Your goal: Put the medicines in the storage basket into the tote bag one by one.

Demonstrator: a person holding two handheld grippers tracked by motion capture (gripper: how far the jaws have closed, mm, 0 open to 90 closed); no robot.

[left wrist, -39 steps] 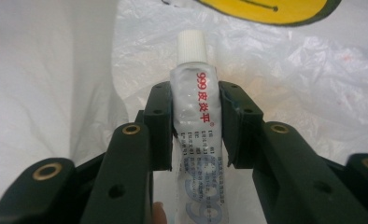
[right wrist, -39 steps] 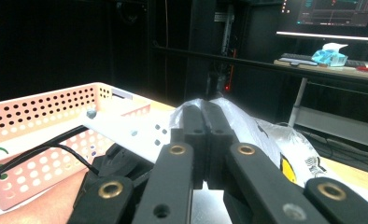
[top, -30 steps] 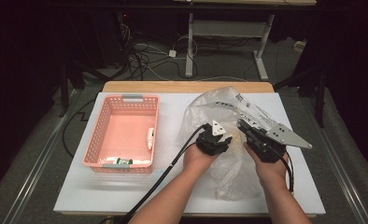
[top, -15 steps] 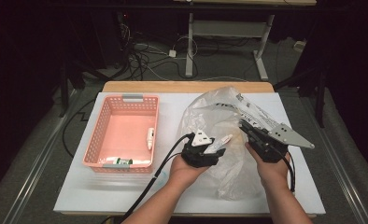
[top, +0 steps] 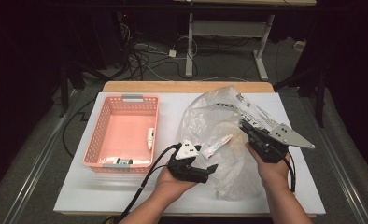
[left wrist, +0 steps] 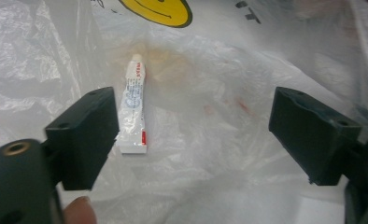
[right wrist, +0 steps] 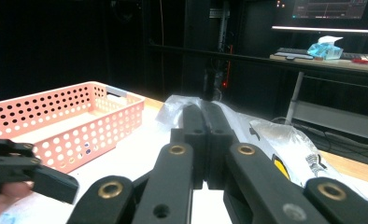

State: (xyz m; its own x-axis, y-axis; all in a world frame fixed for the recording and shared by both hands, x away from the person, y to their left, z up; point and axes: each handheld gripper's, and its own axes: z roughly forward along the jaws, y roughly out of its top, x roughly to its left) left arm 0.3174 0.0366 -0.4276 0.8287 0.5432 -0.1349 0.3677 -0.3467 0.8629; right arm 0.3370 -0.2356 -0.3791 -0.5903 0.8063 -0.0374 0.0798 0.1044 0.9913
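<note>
At frame centre, the left gripper, jaws just opened wide, faces the loose tube; the right gripper pinches the plastic bag's edge.

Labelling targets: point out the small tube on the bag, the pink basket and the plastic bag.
tube point(left wrist: 134, 107), left gripper view, middle of its body
basket point(top: 134, 98), high view, far rim
bag point(top: 210, 112), high view, clear upper part

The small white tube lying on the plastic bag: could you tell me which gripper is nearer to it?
Left. The left gripper sits just below the tube, open; the right gripper is farther off, right of it.
</note>
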